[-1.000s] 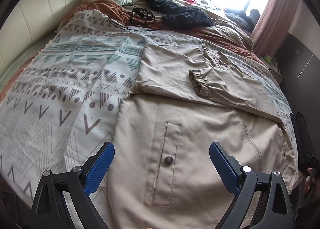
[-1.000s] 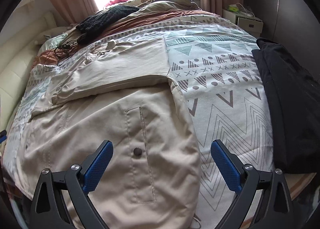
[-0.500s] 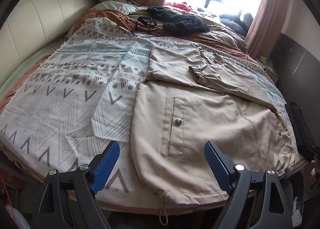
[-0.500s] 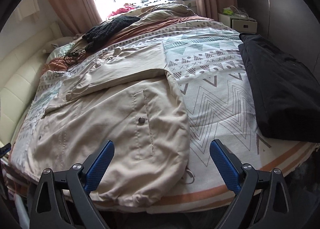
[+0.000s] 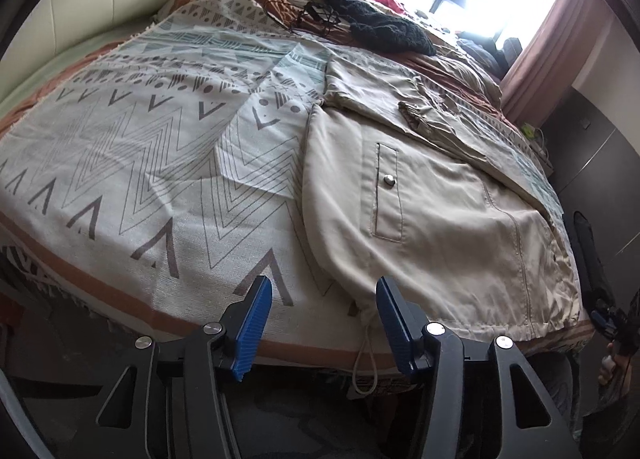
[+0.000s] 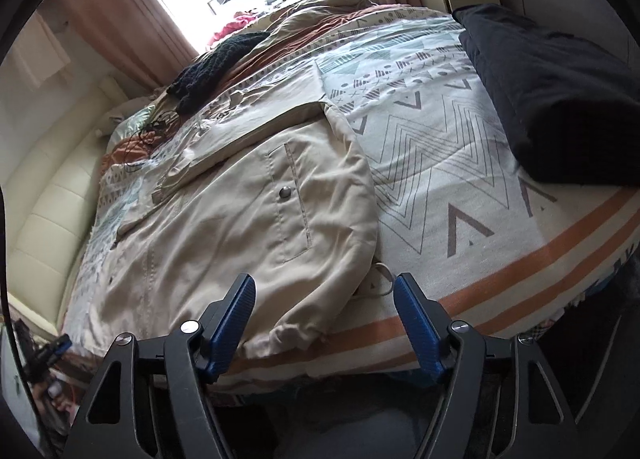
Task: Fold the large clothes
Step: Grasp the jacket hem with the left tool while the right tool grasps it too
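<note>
Your right gripper (image 6: pixel 324 311) hangs over the near edge of the bed, its blue jaws closing with nothing pressed between them — the hem of the beige jacket (image 6: pixel 240 219) lies just beyond the pads. The jacket is spread flat on the patterned blanket (image 6: pixel 432 155), one sleeve folded across its chest, a snap pocket facing you. A folded black garment (image 6: pixel 552 99) rests to the right — well apart from the jacket.

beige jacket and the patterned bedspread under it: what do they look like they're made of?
Beige jacket: thin woven cloth, likely cotton or a nylon blend; matte with slight sheen, fine creases, metal snap. Patterned bedspread: coarser flat weave, probably cotton; visible grain, printed matte chevrons.
</note>
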Demonstrator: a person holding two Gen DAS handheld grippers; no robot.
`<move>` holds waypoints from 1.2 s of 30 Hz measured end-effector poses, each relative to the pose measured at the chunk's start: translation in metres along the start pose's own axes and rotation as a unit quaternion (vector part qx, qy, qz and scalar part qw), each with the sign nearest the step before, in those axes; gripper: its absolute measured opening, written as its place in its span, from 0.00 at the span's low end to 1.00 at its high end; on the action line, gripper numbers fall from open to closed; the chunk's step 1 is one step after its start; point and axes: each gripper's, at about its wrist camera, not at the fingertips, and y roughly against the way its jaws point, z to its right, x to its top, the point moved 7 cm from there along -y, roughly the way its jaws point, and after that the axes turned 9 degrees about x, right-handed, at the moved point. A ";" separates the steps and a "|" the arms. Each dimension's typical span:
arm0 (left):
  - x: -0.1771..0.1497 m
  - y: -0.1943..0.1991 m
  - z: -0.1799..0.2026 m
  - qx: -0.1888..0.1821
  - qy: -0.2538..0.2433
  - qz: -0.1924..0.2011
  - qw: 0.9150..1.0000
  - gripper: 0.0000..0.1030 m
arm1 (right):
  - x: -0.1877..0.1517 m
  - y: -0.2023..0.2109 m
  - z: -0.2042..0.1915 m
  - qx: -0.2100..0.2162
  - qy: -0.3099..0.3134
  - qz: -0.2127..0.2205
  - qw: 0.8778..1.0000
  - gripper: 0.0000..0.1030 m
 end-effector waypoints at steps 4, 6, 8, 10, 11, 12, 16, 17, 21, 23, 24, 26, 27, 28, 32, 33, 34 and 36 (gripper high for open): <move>0.003 -0.014 0.000 -0.008 0.012 -0.009 1.000 0.55 | -0.009 -0.014 0.010 0.013 -0.038 -0.010 0.999 0.69; 0.005 -0.022 0.002 -0.009 0.010 -0.014 1.000 0.55 | -0.011 -0.021 0.014 0.016 -0.050 -0.015 0.998 0.69; 0.007 -0.032 0.004 -0.013 0.012 -0.023 1.000 0.55 | -0.011 -0.027 0.017 0.027 -0.062 -0.017 0.998 0.68; 0.009 -0.043 0.006 -0.020 0.017 -0.034 0.999 0.54 | -0.010 -0.033 0.018 0.040 -0.073 -0.018 0.996 0.65; 0.010 -0.048 0.006 -0.022 0.019 -0.039 0.999 0.54 | -0.009 -0.036 0.019 0.048 -0.079 -0.020 0.995 0.64; 0.010 -0.055 0.006 -0.023 0.020 -0.044 0.999 0.54 | -0.009 -0.039 0.020 0.057 -0.088 -0.021 0.994 0.63; 0.015 -0.074 0.006 -0.019 0.022 -0.053 0.998 0.49 | -0.010 -0.059 0.027 0.077 -0.121 -0.034 0.989 0.54; 0.018 -0.075 0.006 -0.022 0.024 -0.051 0.998 0.49 | -0.009 -0.064 0.030 0.075 -0.125 -0.037 0.989 0.50; 0.028 -0.085 0.010 -0.032 0.027 -0.060 0.997 0.40 | -0.004 -0.080 0.038 0.086 -0.144 -0.030 0.985 0.38; 0.032 -0.091 0.014 -0.037 0.030 -0.068 0.997 0.39 | 0.007 -0.086 0.040 0.086 -0.146 -0.025 0.985 0.38; 0.034 -0.092 0.015 -0.039 0.033 -0.070 0.996 0.38 | 0.012 -0.088 0.041 0.087 -0.150 -0.022 0.985 0.38; 0.036 -0.094 0.019 -0.052 0.039 -0.075 0.995 0.35 | 0.019 -0.094 0.043 0.098 -0.169 -0.019 0.981 0.38; 0.034 -0.094 0.021 -0.064 0.044 -0.079 0.994 0.35 | 0.021 -0.097 0.043 0.105 -0.177 -0.019 0.978 0.38; 0.032 -0.094 0.023 -0.075 0.048 -0.082 0.993 0.35 | 0.021 -0.099 0.043 0.110 -0.183 -0.018 0.977 0.38; 0.018 -0.086 0.026 -0.115 0.069 -0.099 0.986 0.34 | 0.011 -0.100 0.034 0.136 -0.178 -0.028 0.974 0.38; 0.016 -0.084 0.026 -0.121 0.068 -0.102 0.985 0.34 | 0.006 -0.100 0.031 0.150 -0.179 -0.034 0.972 0.38; 0.013 -0.082 0.026 -0.126 0.069 -0.106 0.984 0.34 | 0.001 -0.100 0.029 0.163 -0.181 -0.039 0.969 0.38; 0.011 -0.080 0.026 -0.134 0.073 -0.109 0.982 0.34 | -0.004 -0.100 0.024 0.178 -0.177 -0.044 0.967 0.38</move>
